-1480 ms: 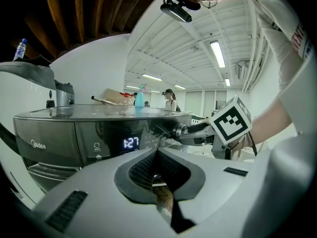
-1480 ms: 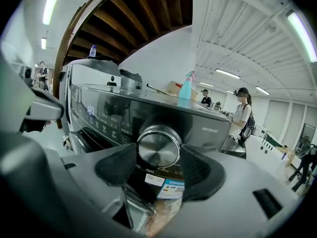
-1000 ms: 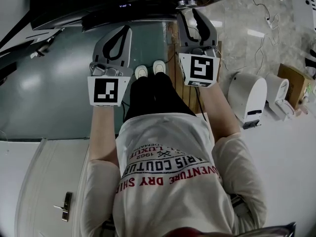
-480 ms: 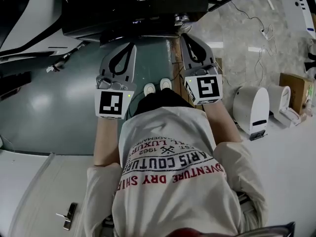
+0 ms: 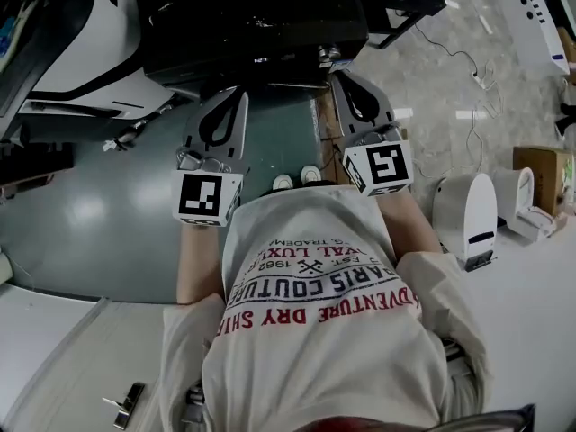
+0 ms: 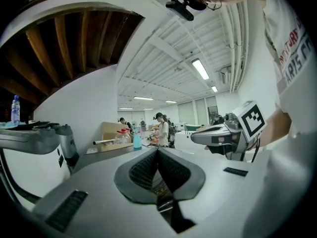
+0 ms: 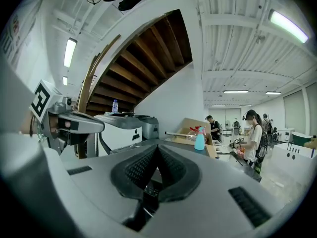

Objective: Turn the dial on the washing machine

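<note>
1. Head view: a small silver knob, probably the dial (image 5: 328, 54), is seen on the dark washing machine (image 5: 252, 25), just beyond the right gripper's (image 5: 343, 79) tips and untouched. The turning is judged not yet begun.
2. Left gripper view: the left gripper's (image 6: 157, 150) jaws are pressed together, empty; no dial is shown.
3. Right gripper view: jaws likewise closed on nothing — only the room beyond is shown.

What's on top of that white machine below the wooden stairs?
A small water bottle stands upright on the white machine, on what looks like a dark lid or tray. The top is seen edge-on, so anything lying flat there is hidden.
</note>
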